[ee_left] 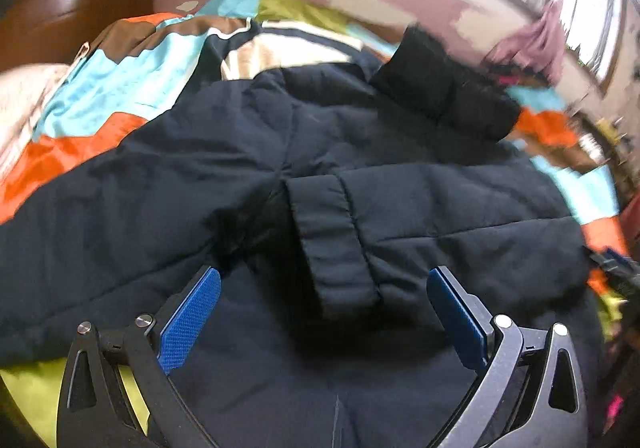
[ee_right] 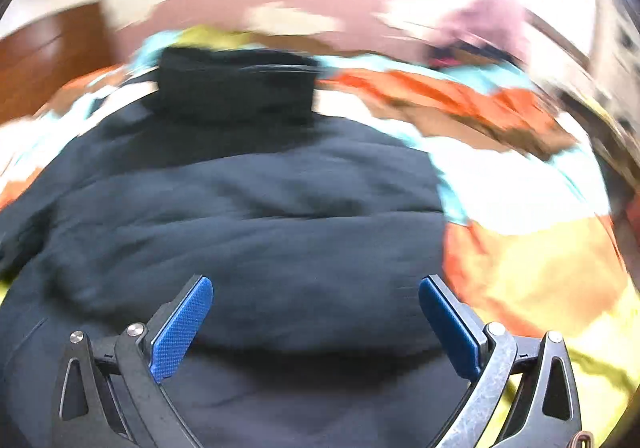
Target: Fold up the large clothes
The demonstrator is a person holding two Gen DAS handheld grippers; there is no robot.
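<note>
Navy jacket [ee_left: 280, 151]: cuffed sleeve [ee_left: 336, 240] in left view only.

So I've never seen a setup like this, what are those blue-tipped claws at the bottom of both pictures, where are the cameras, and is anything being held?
The claws are two-finger grippers, one in each of a person's hands, each with a camera looking forward along its fingers. One picture comes from the left gripper, the other from the right gripper. Both look down on a dark navy padded jacket lying on a bed with a colourful patchwork bedspread. A sleeve cuff is folded across the jacket. Both grippers stand open with nothing pinched between their blue pads, so nothing is held.
</note>
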